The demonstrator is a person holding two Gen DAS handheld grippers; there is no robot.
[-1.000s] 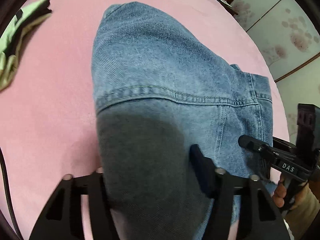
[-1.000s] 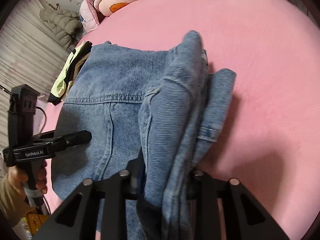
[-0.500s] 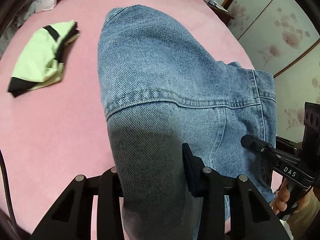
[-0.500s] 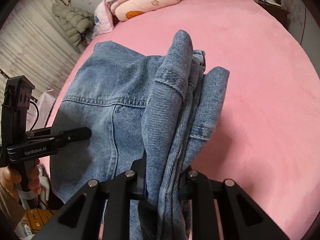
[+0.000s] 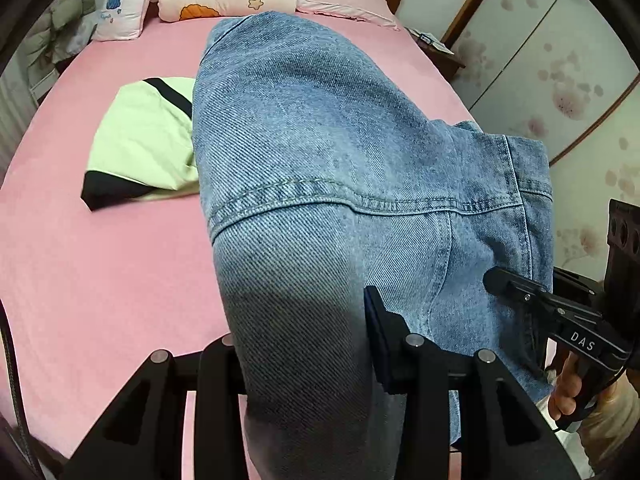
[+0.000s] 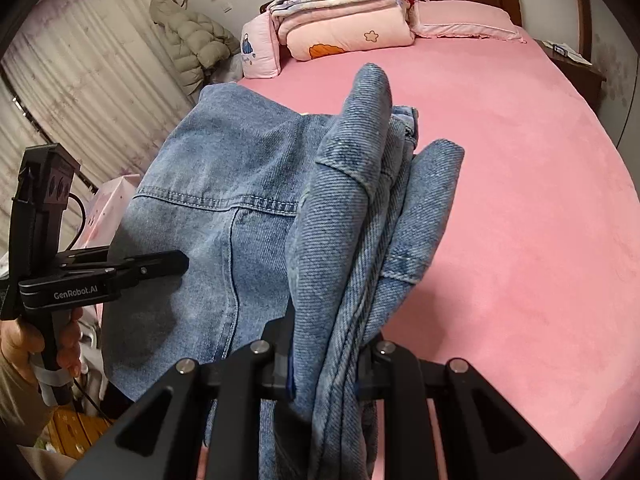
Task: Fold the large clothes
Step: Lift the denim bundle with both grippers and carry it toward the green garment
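A large blue denim garment [image 5: 320,152] hangs lifted above the pink bed [image 5: 100,260], stretched between both grippers. My left gripper [image 5: 304,344] is shut on one edge of the denim, which drapes over its fingers. My right gripper [image 6: 324,344] is shut on a bunched, folded edge of the same denim garment [image 6: 352,208]. The right gripper shows at the right in the left wrist view [image 5: 520,292]. The left gripper shows at the left in the right wrist view [image 6: 160,264]. Both grippers' fingertips are hidden by cloth.
A folded light-green and black garment [image 5: 148,144] lies on the bed to the left. Folded quilts and pillows [image 6: 344,20] are stacked at the headboard. A puffy coat [image 6: 192,44] hangs by the curtains. A nightstand [image 6: 572,60] stands at the far right.
Both grippers have risen and tilted up with the denim. More of the bed, the pillows and the headboard have come into view. The grips have not changed.
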